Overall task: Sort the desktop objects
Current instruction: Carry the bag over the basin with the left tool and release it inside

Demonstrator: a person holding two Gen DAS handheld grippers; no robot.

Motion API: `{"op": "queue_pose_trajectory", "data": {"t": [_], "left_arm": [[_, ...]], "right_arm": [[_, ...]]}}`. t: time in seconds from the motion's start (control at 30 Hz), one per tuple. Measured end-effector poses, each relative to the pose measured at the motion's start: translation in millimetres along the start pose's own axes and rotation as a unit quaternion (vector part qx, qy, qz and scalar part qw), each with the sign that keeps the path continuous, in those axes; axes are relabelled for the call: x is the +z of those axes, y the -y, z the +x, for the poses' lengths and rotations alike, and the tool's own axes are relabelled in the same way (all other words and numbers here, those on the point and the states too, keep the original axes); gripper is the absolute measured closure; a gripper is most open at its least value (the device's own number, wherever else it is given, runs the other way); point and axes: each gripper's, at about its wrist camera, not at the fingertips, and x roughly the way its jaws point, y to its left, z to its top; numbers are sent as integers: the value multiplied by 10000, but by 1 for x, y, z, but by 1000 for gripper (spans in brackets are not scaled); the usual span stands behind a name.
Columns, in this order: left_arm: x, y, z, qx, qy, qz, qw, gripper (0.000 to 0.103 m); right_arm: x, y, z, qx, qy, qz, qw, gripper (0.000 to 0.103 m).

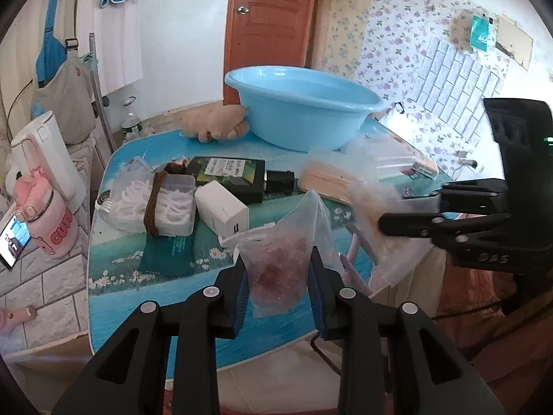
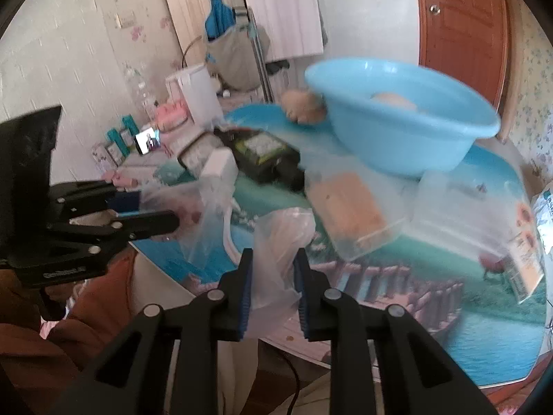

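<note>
Low centre of both views, each gripper's fingers are clamped on a plastic bag: left gripper point(image 1: 278, 290) on the red-stuff bag point(image 1: 276, 259), right gripper point(image 2: 273, 292) on the clear bag point(image 2: 276, 242). Looks like mid-pickup; next they probably go up and into the basin point(image 1: 300, 107), without snagging the bench point(image 1: 166, 252) clutter.

A lived-in home room: flowered wallpaper point(image 1: 387, 31), brown wooden door point(image 1: 269, 14), bags on wall hooks point(image 1: 58, 79), white kettle point(image 1: 45, 152) and pink cup point(image 1: 52, 221) on a side shelf. Cluttered bench point(image 1: 172, 252) under a scenic printed cover, blue washbasin point(image 1: 300, 107) at its far edge.
</note>
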Motion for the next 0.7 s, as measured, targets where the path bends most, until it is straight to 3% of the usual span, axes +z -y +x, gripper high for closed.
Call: {"op": "queue_pose_trajectory", "data": {"t": [0.27, 0.43, 0.7], "left_arm": [[34, 9, -13, 51, 294, -43, 9995, 74], [57, 20, -19, 286, 471, 21, 9985, 74], [88, 27, -20, 131, 699, 112, 9974, 74]], "right_arm": [[9, 5, -30, 70, 547, 76, 9985, 82], [13, 16, -39, -92, 706, 265, 9971, 82], [40, 32, -58, -291, 1173, 268, 9923, 82]]}}
